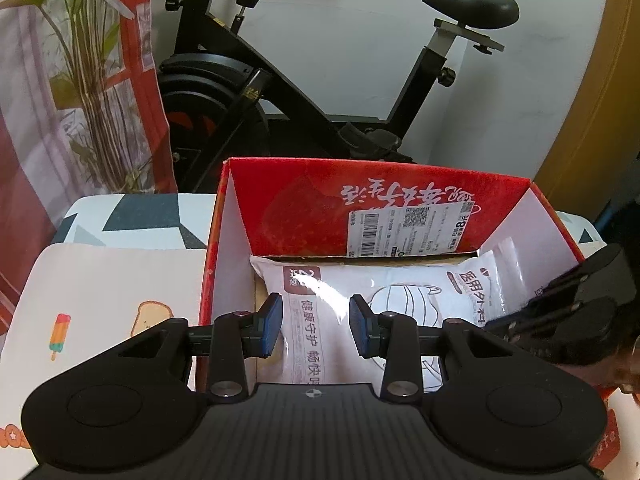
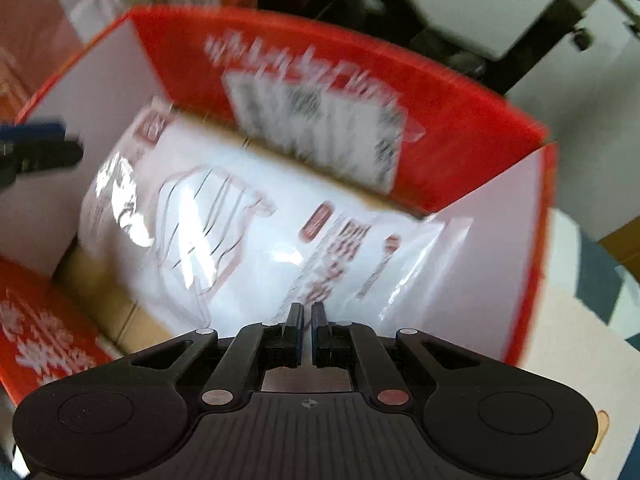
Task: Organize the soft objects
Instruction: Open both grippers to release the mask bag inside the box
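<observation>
Left wrist view: my left gripper (image 1: 316, 326) stood parted above the open red box (image 1: 400, 196), its blue pads (image 1: 273, 326) clear on either side of a white mask packet (image 1: 384, 300) and pressing on nothing; it was released. The packet lay flat on the brown floor of the box, its far edge against the far red wall, under a white shipping label (image 1: 408, 230). The box sat on a patterned tabletop (image 1: 104, 284), toward the far edge. My right gripper (image 1: 572, 312) entered at the right edge of this view, over the box's right side. An exercise bike (image 1: 280, 92) stood behind the table against a white wall, and a plant (image 1: 92, 80) stood at the far left.

Right wrist view, blurred: my right gripper (image 2: 307, 330) was clenched, its two fingers (image 2: 295, 328) nearly together, directly over the near edge of the same white mask packet (image 2: 248, 216) inside the red box (image 2: 460, 120). I could not tell whether any film was pinched between them. The tip of my left gripper (image 2: 36, 148) showed at the left edge of this view, beside the box's white left wall.
</observation>
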Demonstrator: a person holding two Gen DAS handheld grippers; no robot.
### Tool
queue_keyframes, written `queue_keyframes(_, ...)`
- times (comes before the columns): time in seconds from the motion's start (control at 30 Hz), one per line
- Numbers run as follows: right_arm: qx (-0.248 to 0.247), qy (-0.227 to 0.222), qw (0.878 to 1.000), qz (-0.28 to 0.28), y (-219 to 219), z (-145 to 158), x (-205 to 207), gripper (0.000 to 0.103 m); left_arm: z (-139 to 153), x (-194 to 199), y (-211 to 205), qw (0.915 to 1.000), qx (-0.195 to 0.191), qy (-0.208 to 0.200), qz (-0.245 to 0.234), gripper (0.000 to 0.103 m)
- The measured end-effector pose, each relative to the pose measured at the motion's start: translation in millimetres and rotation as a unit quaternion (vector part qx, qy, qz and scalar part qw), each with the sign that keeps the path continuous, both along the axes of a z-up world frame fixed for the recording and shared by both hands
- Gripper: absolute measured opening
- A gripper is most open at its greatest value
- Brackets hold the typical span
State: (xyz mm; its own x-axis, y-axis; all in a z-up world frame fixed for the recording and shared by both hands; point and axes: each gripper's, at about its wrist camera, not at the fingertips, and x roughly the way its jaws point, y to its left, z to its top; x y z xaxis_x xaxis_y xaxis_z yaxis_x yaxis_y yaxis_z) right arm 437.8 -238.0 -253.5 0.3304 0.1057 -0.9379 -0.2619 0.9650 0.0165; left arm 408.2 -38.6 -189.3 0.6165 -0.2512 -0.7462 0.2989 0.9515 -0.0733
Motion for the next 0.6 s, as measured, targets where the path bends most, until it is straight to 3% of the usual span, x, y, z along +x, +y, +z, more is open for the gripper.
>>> queue_keyframes(0.13,-0.001,0.015,1.000,0.009,5,-5,0,0.004,-1,-2,-1,1.0000,0.005,0.000,-0.002,0.039)
queue_keyframes(0.27,-0.003,-0.006,1.000,-0.005,2,3,-5,0.010,2,-7,-1,0.9999,0.011,-0.008,-0.004,0.039)
queue_keyframes(0.47,0.018,-0.050,0.998,-0.037,-7,34,-23,0.027,14,-22,-2,0.9993,0.023,-0.029,-0.006,0.039)
queue_keyframes(0.6,0.026,-0.072,0.996,-0.051,-10,53,-40,0.048,21,-37,-5,0.9984,0.034,-0.045,-0.011,0.040)
